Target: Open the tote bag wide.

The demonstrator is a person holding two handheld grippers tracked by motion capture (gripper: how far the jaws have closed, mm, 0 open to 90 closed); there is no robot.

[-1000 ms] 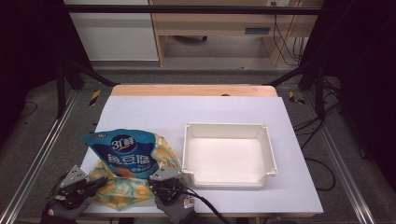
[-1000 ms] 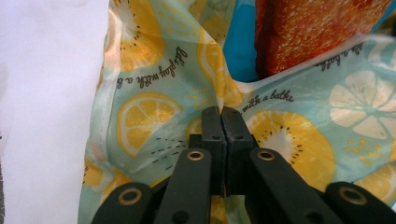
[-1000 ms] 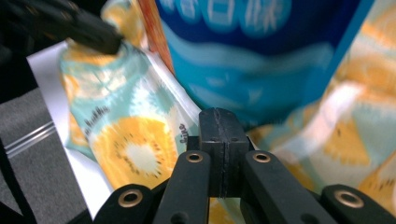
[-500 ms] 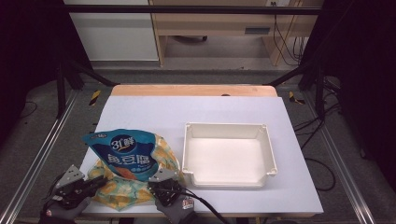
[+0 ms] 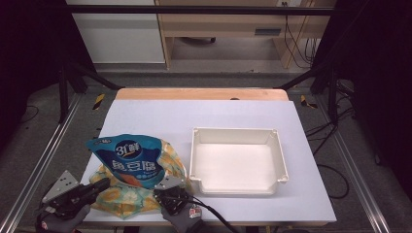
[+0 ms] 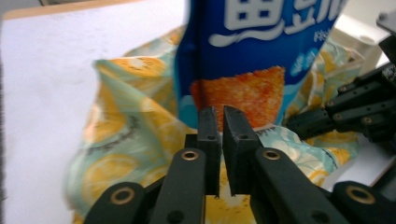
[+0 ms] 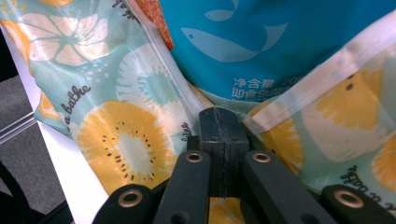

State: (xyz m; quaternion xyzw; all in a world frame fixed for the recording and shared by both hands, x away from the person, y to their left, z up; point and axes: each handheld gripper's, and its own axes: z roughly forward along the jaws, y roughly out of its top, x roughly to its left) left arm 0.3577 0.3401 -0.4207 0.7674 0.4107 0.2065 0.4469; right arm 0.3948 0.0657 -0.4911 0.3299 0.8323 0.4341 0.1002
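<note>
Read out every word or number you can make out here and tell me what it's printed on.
"3I鲜" and "鱼豆腐": front of the blue snack bag.
"净含量: 20", cut off, with a smaller line beneath too blurred to read: back of the snack bag, right gripper view.
"a bathe": the fruit-print pouch; other script on it is cut off.
Latin letters by the big characters, left gripper view: cut off, unreadable.

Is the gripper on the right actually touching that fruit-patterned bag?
Touching. In the right gripper view the right gripper has its jaws closed flat together on the fruit-patterned bag, whose film and pale seam run into the tips with no gap.
</note>
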